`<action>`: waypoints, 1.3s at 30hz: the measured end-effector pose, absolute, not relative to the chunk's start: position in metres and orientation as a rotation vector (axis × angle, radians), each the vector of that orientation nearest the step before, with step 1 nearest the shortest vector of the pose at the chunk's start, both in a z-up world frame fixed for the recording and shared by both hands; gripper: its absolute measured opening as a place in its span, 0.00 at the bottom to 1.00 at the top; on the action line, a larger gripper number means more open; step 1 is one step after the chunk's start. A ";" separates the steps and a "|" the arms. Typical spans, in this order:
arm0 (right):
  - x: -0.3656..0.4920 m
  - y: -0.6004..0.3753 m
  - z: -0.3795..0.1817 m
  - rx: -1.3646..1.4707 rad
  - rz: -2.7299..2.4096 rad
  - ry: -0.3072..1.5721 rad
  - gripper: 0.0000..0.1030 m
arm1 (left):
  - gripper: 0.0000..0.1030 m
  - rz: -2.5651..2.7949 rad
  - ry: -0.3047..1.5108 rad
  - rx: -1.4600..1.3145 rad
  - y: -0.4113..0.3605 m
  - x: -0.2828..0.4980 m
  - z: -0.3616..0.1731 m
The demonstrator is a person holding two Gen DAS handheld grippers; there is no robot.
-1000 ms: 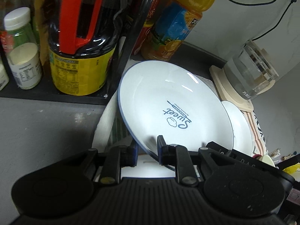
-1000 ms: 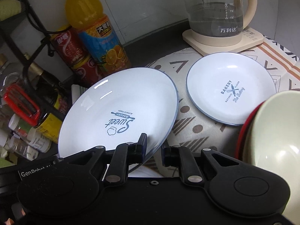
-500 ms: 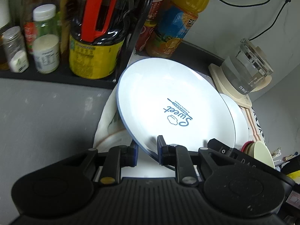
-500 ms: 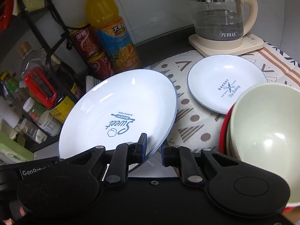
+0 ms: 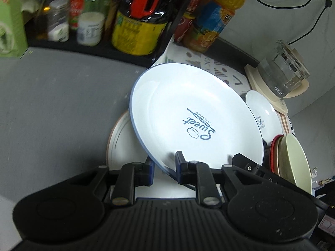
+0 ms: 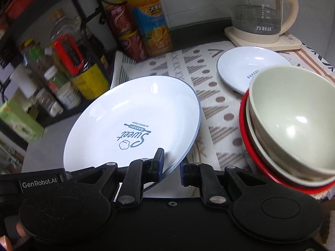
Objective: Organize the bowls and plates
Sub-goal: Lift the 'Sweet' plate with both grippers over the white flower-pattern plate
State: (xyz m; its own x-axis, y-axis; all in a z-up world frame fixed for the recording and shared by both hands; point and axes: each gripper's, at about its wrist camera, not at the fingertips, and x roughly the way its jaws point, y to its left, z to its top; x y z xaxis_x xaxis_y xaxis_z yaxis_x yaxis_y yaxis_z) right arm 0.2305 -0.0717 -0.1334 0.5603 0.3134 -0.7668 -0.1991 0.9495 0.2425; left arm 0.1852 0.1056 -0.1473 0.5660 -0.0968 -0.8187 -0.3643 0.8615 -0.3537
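A large white plate point(image 5: 188, 113) point(image 6: 134, 123) with a blue rim and blue "Sweet Bakery" print hangs tilted above the counter. My left gripper point(image 5: 164, 167) is shut on its near rim. My right gripper point(image 6: 170, 164) is shut on the same rim further along. A smaller white bakery plate point(image 5: 266, 115) point(image 6: 242, 67) lies on the patterned cloth point(image 6: 211, 113). Stacked bowls point(image 6: 291, 125) point(image 5: 293, 161), pale green inside cream inside red, stand at the right. Under the big plate another pale plate point(image 5: 121, 144) with a thin brown rim shows partly.
A black rack point(image 6: 50, 48) with sauce bottles and jars lines the back left. An orange juice bottle point(image 6: 150, 18) and red cans point(image 6: 125, 33) stand beside it. A glass kettle point(image 6: 259, 12) on a cream base sits at the back right. A green box point(image 5: 10, 21) stands far left on the grey counter point(image 5: 52, 104).
Both grippers drew back from the rack with the big plate still held. The bottles and kettle look farther off, and the stacked bowls and a plate underneath have come into view.
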 end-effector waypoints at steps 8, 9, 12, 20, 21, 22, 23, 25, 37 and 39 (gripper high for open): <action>0.210 -0.081 -0.146 0.077 0.336 0.964 0.14 | 0.18 0.212 0.998 -0.577 0.095 0.154 -0.158; 0.209 -0.082 -0.147 0.071 0.339 0.971 0.14 | 0.18 0.216 1.001 -0.580 0.094 0.151 -0.158; 0.206 -0.086 -0.149 0.049 0.340 0.992 0.14 | 0.18 0.227 1.018 -0.590 0.090 0.146 -0.161; 0.205 -0.089 -0.149 0.028 0.361 0.995 0.14 | 0.18 0.246 1.020 -0.610 0.083 0.138 -0.163; 0.206 -0.089 -0.149 0.030 0.363 0.996 0.14 | 0.18 0.249 1.023 -0.608 0.082 0.139 -0.163; 0.207 -0.089 -0.149 0.030 0.364 0.997 0.14 | 0.18 0.251 1.025 -0.605 0.081 0.140 -0.163; 0.209 -0.088 -0.149 0.029 0.366 0.998 0.14 | 0.18 0.253 1.027 -0.605 0.081 0.141 -0.163; 0.212 -0.087 -0.151 0.037 0.367 1.007 0.14 | 0.18 0.256 1.030 -0.617 0.084 0.142 -0.164; 0.225 -0.078 -0.151 0.048 0.378 0.996 0.13 | 0.21 0.246 1.086 -0.590 0.094 0.153 -0.160; 0.228 -0.076 -0.151 0.050 0.374 0.992 0.13 | 0.21 0.258 1.096 -0.588 0.098 0.153 -0.159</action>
State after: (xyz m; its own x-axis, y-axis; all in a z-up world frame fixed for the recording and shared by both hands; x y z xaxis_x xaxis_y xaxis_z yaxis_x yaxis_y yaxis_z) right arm 0.2276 -0.0763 -0.1508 0.4888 0.3302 -0.8075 -0.2853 0.9352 0.2097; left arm 0.1533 0.0976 -0.1587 0.4470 -0.0870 -0.8903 -0.4753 0.8201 -0.3187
